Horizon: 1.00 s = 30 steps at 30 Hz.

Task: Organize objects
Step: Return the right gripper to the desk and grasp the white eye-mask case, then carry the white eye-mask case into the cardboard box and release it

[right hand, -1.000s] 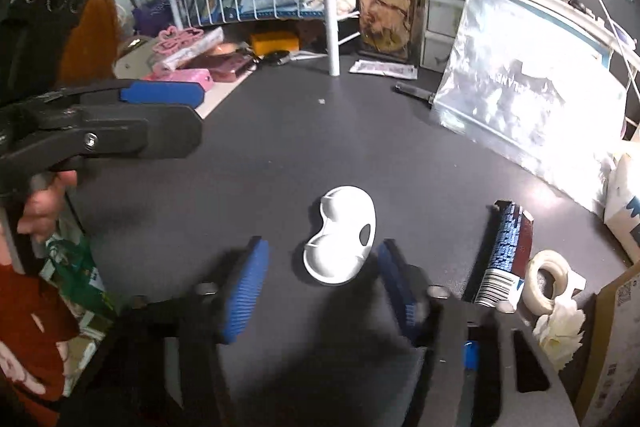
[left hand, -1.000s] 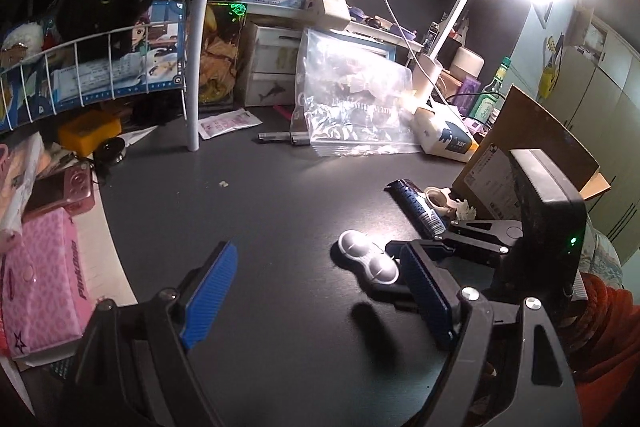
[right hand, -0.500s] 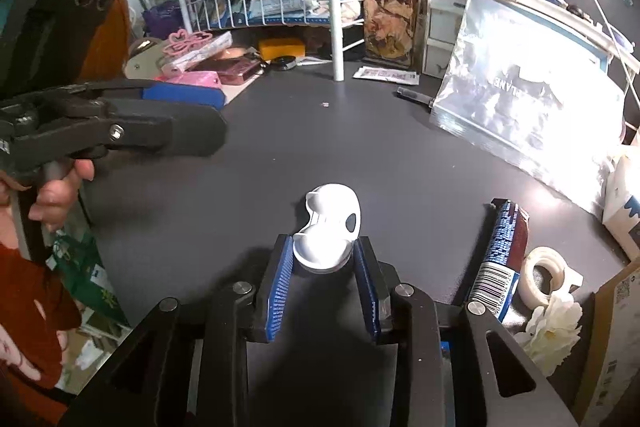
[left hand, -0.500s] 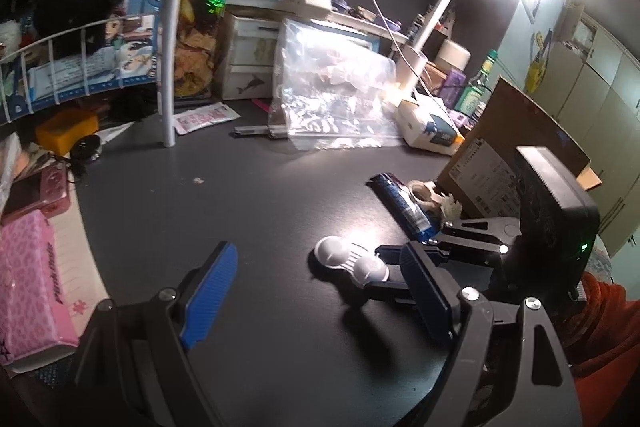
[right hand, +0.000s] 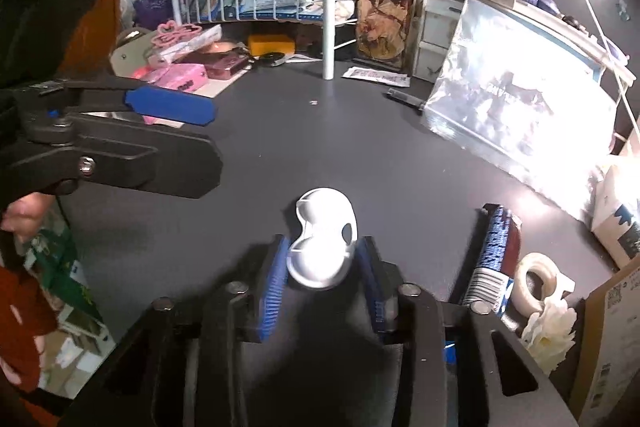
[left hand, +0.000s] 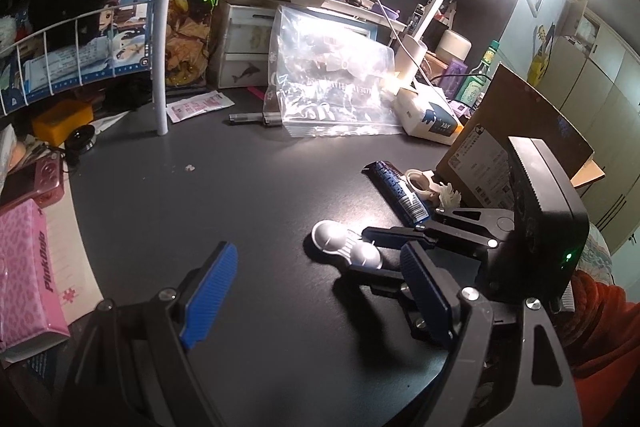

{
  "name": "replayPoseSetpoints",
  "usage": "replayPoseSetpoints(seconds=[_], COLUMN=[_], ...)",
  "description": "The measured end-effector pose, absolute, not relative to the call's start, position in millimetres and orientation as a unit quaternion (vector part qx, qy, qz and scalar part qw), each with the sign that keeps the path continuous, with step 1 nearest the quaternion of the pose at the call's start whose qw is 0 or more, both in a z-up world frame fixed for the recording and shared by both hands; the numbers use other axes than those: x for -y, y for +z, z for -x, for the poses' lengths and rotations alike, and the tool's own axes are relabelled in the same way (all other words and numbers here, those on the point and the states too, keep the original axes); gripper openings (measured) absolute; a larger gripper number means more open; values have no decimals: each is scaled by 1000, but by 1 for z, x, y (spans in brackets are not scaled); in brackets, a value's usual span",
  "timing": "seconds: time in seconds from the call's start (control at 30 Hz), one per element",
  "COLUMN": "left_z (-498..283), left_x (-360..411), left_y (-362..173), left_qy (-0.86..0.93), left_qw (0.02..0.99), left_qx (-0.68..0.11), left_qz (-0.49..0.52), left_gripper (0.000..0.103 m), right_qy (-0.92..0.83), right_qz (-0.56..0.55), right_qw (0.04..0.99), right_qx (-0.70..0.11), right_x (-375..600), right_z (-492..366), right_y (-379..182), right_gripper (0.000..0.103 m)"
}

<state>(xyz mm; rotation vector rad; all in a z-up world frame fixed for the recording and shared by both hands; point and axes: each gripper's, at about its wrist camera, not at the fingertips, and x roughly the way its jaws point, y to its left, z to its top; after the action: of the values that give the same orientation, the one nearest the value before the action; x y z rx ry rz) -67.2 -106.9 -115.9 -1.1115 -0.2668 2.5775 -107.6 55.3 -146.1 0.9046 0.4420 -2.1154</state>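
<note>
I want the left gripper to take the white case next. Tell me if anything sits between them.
Only the right gripper itself: its fingers are shut on the white case. The table between the open left gripper and the case looks bare.

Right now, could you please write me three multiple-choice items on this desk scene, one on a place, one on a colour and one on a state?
1. Where does the tape roll lie?
A. In the wire rack
B. Right of the blue tube, beside the white flower
C. On the pink box

2. What colour are the gripper pads?
A. Red
B. Green
C. Blue

3. What is the right gripper doing?
A. Shut on the white case
B. Open above it
C. Holding the tube

Key: 1 B, the right wrist view shows it between the tube and the flower. 2 C, all the pads show blue. 3 A, both pads press the case's sides, while the left gripper is open.
</note>
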Motion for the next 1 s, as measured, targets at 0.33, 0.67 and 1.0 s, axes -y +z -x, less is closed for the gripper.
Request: replayPoseSetpoints(seconds=[0.33,0.67,1.0], left_z=[68,66,107], left_x=[92,44,-45], left_y=[-104,-35,27], left_qy=[891,902,900], left_qw=[216,268,312], left_qx=[118,93,28], left_qz=[381,324,304], left_gripper=[81,43,40], right_qy=[-832,-846,-875], right_qz=[-322,-250,-238], right_qw=[421,446,400], right_qx=[-164,-150,-136], right_x=[-70,-109,-185], right_z=[87,57,79], right_y=[-119,-43,16], right_gripper=[29,28,28])
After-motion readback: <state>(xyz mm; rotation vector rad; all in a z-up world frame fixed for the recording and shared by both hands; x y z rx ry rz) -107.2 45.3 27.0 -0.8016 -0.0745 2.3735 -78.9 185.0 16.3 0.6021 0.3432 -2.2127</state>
